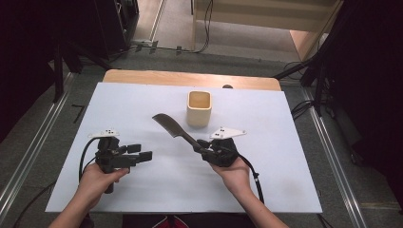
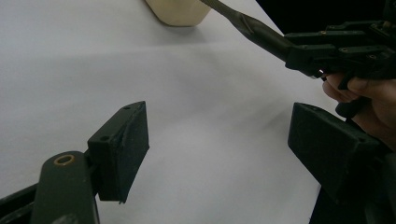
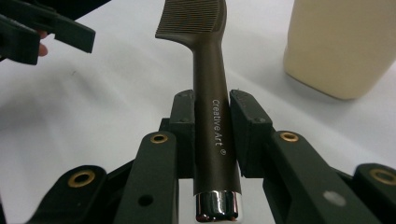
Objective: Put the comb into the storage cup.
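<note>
- Two grippers are in my hands over the white table (image 1: 142, 190).
- My right gripper (image 1: 202, 146) clamps the comb (image 1: 173, 127) handle, beside the cup (image 1: 198, 108).
- My left gripper (image 1: 142, 156) gapes wide, empty.

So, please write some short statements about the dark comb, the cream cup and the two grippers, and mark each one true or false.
1. The right gripper is shut on the handle of the dark brown plastic comb. True.
2. The comb stands inside the cream square cup. False: the comb is outside the cup, in the gripper.
3. The left gripper is open, with nothing between the jaws. True.
4. The cup lies on its side on the white table sheet. False: it stands upright, mouth up.
</note>
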`<state>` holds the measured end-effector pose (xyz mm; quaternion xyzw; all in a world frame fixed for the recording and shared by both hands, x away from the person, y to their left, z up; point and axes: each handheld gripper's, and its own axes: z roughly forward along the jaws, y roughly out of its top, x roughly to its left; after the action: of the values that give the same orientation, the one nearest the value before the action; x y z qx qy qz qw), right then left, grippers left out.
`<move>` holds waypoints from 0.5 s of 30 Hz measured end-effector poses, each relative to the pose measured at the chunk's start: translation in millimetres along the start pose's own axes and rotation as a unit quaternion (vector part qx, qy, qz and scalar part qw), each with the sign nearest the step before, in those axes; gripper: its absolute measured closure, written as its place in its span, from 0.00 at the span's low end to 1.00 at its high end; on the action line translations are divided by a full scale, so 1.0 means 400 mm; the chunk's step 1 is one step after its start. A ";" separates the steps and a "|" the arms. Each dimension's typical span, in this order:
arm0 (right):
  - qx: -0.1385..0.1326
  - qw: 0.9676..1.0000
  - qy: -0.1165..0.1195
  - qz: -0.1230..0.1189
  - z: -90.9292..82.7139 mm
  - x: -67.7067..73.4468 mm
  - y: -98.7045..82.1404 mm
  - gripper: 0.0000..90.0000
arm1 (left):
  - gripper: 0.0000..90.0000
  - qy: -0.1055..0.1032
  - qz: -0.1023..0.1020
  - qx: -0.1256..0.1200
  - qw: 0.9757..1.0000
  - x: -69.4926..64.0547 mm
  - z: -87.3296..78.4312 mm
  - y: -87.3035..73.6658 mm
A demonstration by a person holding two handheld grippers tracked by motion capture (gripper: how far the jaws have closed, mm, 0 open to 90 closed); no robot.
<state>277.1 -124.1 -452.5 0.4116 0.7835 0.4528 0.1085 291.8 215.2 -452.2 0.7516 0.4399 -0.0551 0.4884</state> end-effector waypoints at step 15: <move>-0.047 0.998 -0.035 0.001 0.074 0.049 0.038 0.78 | 0.25 0.017 0.000 -0.017 1.000 -0.008 0.009 0.044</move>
<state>289.1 -87.3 -453.0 0.4229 0.7565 0.4743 0.1545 303.8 208.1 -440.4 0.7442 0.4491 -0.0349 0.4932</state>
